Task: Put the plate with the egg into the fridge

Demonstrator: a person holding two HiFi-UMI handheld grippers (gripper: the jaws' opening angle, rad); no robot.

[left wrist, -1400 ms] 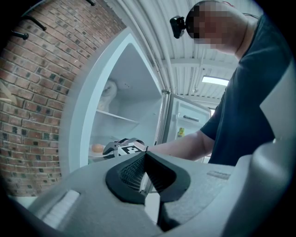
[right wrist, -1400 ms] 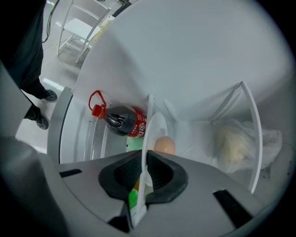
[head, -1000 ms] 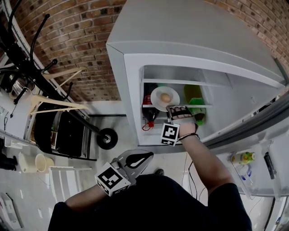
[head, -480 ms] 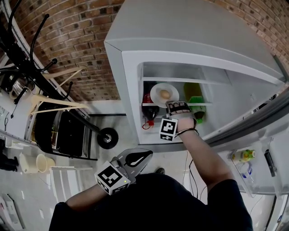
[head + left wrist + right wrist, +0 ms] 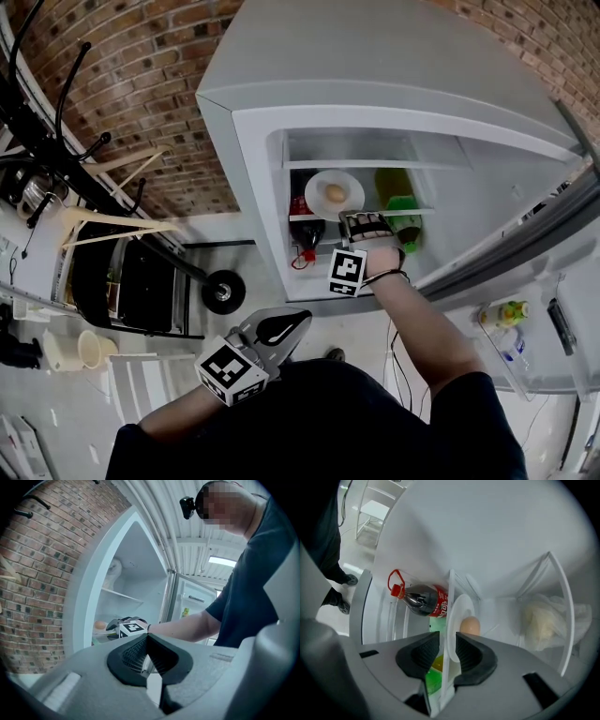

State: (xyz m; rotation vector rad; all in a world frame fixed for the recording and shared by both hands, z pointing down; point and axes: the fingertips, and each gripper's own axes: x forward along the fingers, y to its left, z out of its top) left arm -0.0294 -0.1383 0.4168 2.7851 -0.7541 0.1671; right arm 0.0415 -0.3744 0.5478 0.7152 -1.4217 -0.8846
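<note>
The white plate (image 5: 319, 184) with the brown egg (image 5: 335, 194) rests on the fridge's middle shelf (image 5: 451, 597). My right gripper (image 5: 366, 222) reaches into the fridge at the plate's front rim. In the right gripper view the plate (image 5: 461, 607) and egg (image 5: 469, 625) stand edge-on, and the rim lies in the gap of the right gripper (image 5: 447, 651). Its jaws are opening and the pads stand clear of the rim. My left gripper (image 5: 292, 325) hangs low by my body, shut and empty, and the left gripper view shows the left gripper (image 5: 147, 641) with its pads meeting.
A cola bottle (image 5: 423, 601) with a red cap lies under the shelf, with a green bottle (image 5: 401, 212) to the right of the plate. A pale bag (image 5: 544, 620) sits deeper in. The open fridge door (image 5: 525, 253) stands at right. Hangers and a coat rack (image 5: 89, 173) are at left.
The view has drifted slightly left. The right gripper stays at the plate's front rim on the shelf. The left gripper has barely moved.
</note>
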